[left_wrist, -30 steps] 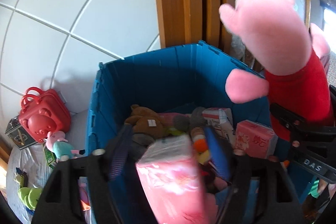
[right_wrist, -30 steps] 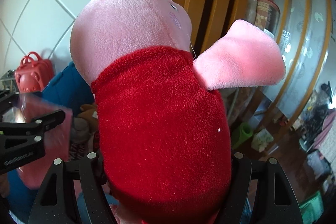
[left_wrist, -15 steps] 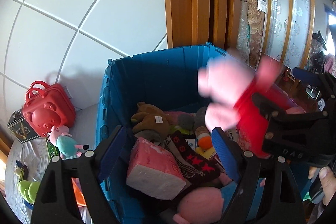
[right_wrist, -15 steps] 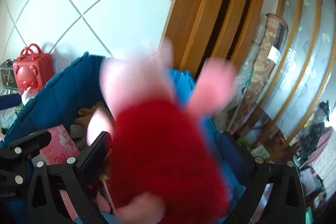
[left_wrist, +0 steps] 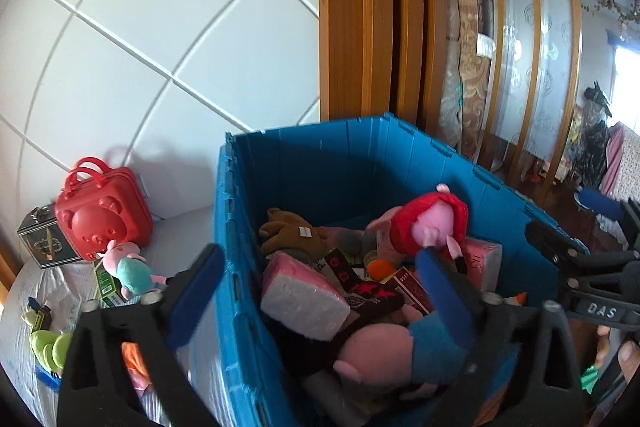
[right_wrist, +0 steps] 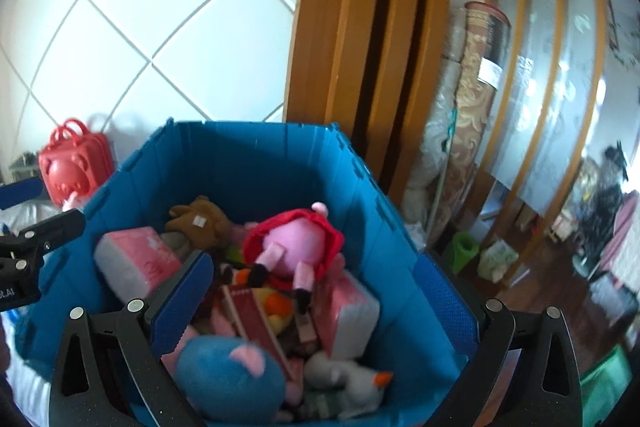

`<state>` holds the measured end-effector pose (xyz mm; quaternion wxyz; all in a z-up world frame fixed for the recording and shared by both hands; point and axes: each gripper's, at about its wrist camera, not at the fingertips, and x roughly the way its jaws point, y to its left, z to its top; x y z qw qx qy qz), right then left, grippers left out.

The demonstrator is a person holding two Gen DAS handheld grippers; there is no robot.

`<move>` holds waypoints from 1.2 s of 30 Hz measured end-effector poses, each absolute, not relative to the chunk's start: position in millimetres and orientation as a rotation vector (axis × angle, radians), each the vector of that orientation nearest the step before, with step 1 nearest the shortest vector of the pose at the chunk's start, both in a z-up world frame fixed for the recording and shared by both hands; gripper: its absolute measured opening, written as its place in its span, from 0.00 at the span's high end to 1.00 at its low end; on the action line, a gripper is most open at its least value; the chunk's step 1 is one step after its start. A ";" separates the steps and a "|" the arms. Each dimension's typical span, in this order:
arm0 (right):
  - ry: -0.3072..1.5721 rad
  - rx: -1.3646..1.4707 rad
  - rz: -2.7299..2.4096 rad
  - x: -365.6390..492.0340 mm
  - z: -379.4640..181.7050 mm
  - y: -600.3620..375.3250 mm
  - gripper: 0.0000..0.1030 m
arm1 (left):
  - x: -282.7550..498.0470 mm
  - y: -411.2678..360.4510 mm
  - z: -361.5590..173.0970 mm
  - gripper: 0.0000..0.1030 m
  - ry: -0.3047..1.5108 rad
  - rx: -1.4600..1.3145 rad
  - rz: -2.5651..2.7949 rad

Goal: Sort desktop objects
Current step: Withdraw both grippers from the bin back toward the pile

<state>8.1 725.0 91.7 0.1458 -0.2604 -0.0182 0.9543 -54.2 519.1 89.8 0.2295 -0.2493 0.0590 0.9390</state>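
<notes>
Both grippers, left [left_wrist: 316, 287] and right [right_wrist: 312, 291], have just opened their jaws wide (nothing between them) over the blue bin [right_wrist: 256, 155].

Both tongs [left_wrist: 316, 287] [right_wrist: 316, 291] are black plastic frames with blue finger pads [right_wrist: 180, 299], silver screws and white lettering.

"DAS" in white letters on right hand-held gripper [left_wrist: 600, 223]; other labels unreadable.
</notes>
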 end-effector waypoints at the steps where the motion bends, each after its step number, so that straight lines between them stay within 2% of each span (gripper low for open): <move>1: -0.041 -0.743 2.757 14.4 91.6 721.8 0.00 | -46.9 514.8 90.6 0.00 0.161 -0.662 2.598; 10: -0.015 -0.630 2.808 53.1 94.0 682.0 0.00 | -22.7 474.2 83.7 0.00 0.092 -0.676 2.629; 14: 0.070 -0.580 2.928 51.5 99.3 663.5 0.00 | -22.5 437.3 77.0 0.00 0.025 -0.703 2.691; 19: 0.045 -0.595 3.055 28.3 97.7 612.8 0.00 | -24.0 378.9 65.5 0.00 0.041 -0.734 2.820; 28: -0.013 -0.696 3.212 -15.5 90.7 499.5 0.00 | -36.5 230.9 42.0 0.00 -0.058 -0.886 2.985; 36: -0.051 -0.812 3.254 -51.8 79.5 380.4 0.00 | -54.4 69.5 17.3 0.00 -0.103 -1.019 3.109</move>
